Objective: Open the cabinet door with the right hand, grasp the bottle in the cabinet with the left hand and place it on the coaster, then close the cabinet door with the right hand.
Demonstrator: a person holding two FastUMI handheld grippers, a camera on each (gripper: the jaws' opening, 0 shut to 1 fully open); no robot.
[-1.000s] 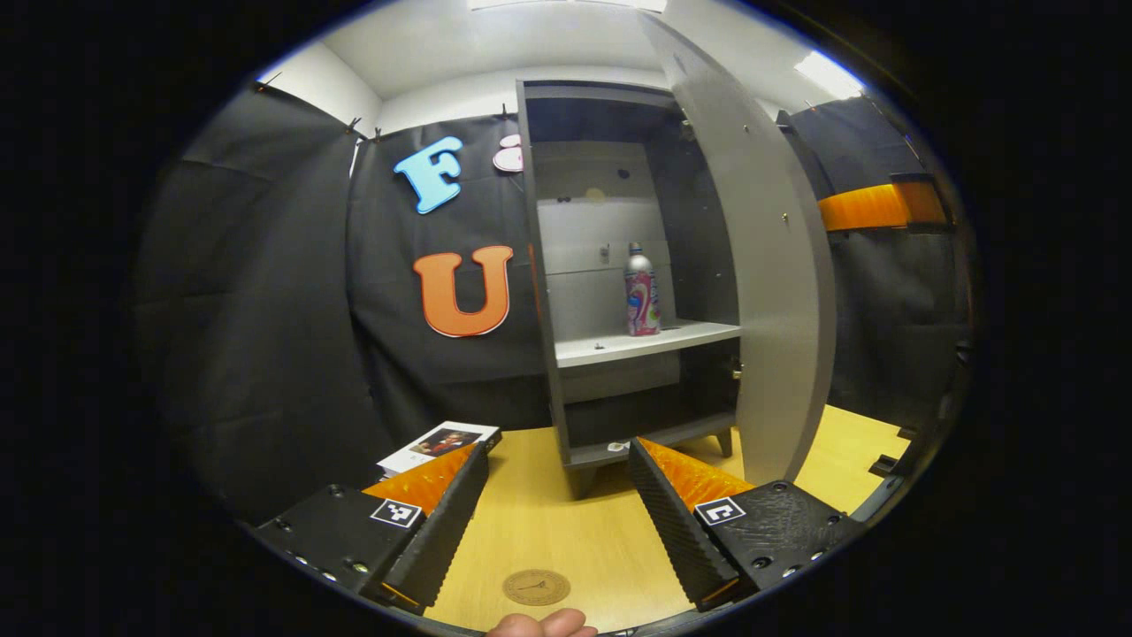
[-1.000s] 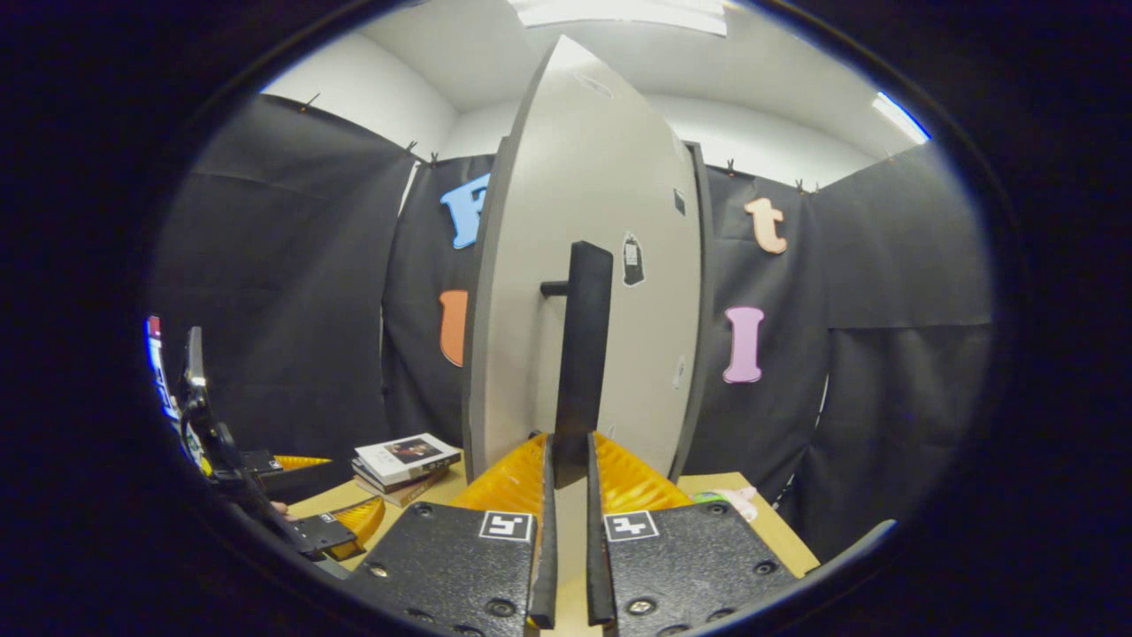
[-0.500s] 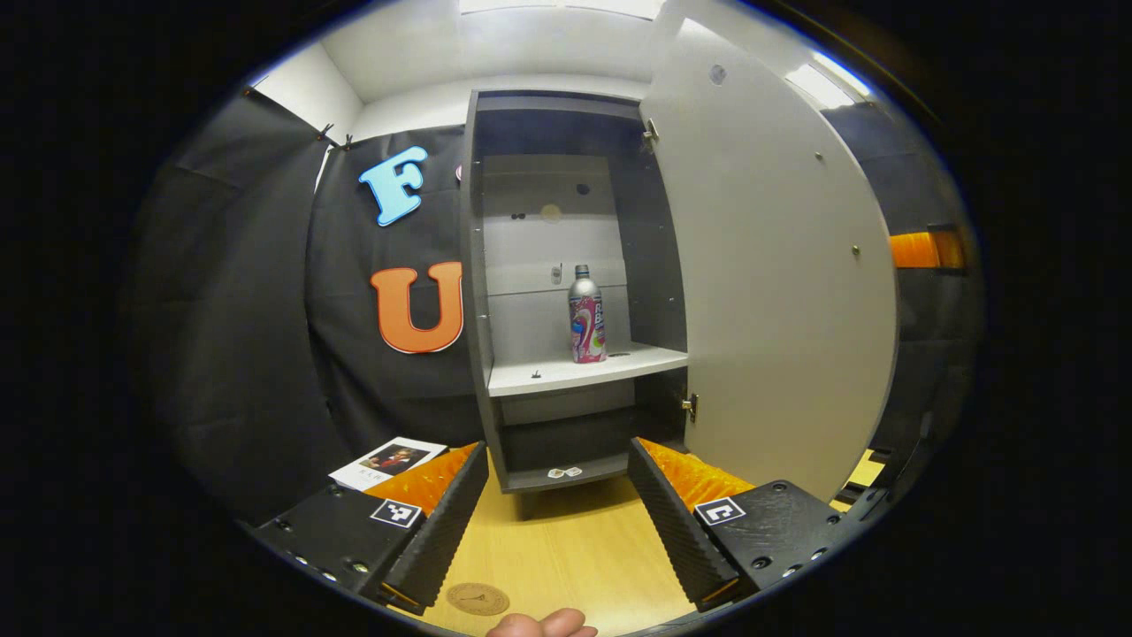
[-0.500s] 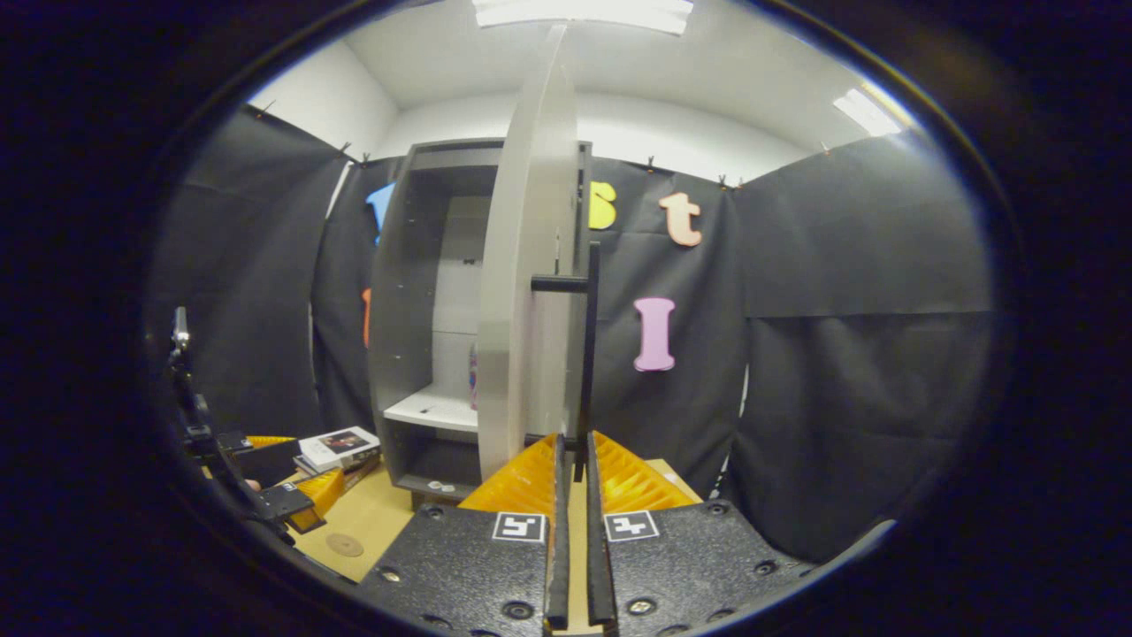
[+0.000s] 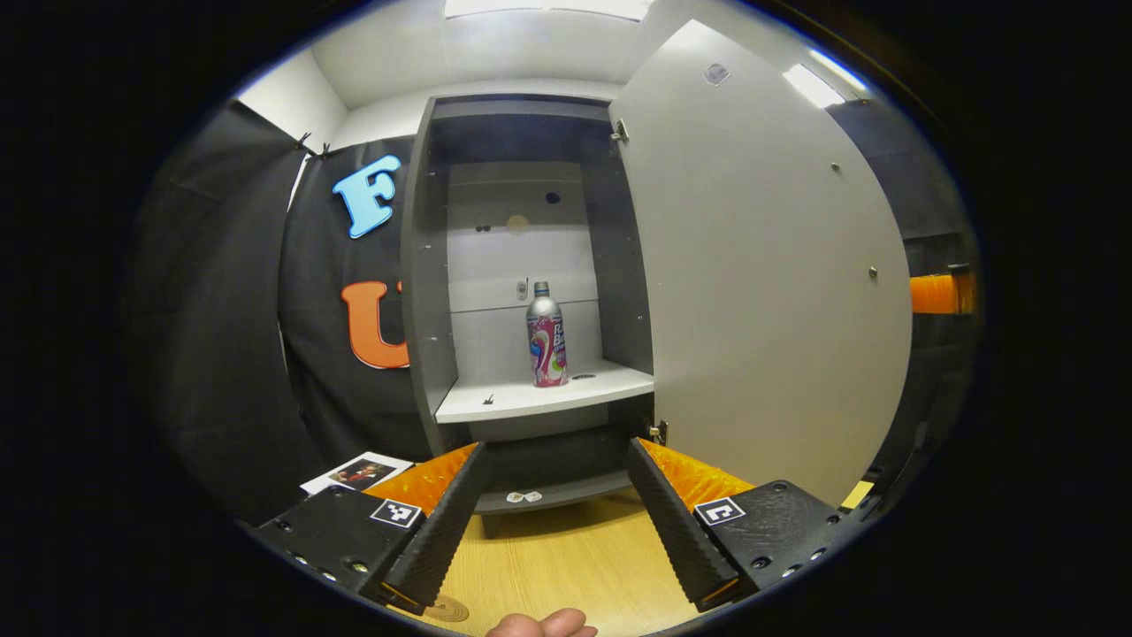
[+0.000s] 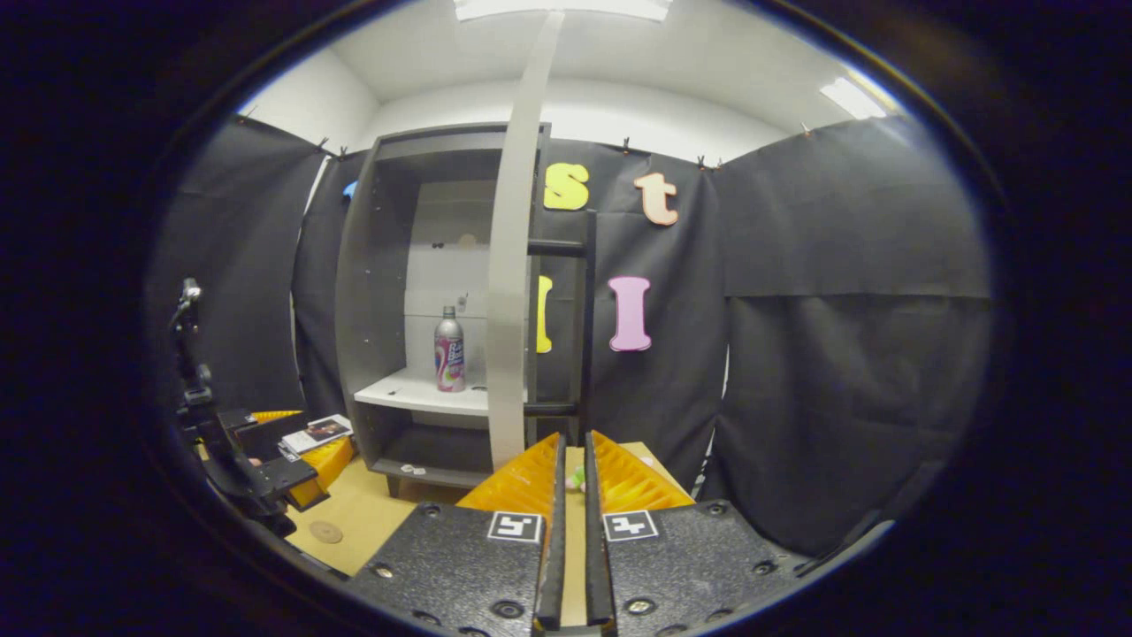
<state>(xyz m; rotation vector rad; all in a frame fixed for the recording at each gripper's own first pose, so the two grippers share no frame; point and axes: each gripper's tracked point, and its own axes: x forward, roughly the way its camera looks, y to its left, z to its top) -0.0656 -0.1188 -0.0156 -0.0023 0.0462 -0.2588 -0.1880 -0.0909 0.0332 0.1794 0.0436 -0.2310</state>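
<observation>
I see the cabinet door swung wide, the bottle upright on the cabinet's shelf; my left gripper gapes, my right gripper is nearly clenched, with nothing visibly between its fingers.

bright ceiling lights, sharp focus, fisheye-bent edges.

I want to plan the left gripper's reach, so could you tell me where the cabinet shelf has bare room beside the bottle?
The shelf is bare from the cabinet's left wall to the bottle, apart from one small dark speck. The bottle stands right of centre, so the right wall side is tighter. The door stands open.
</observation>
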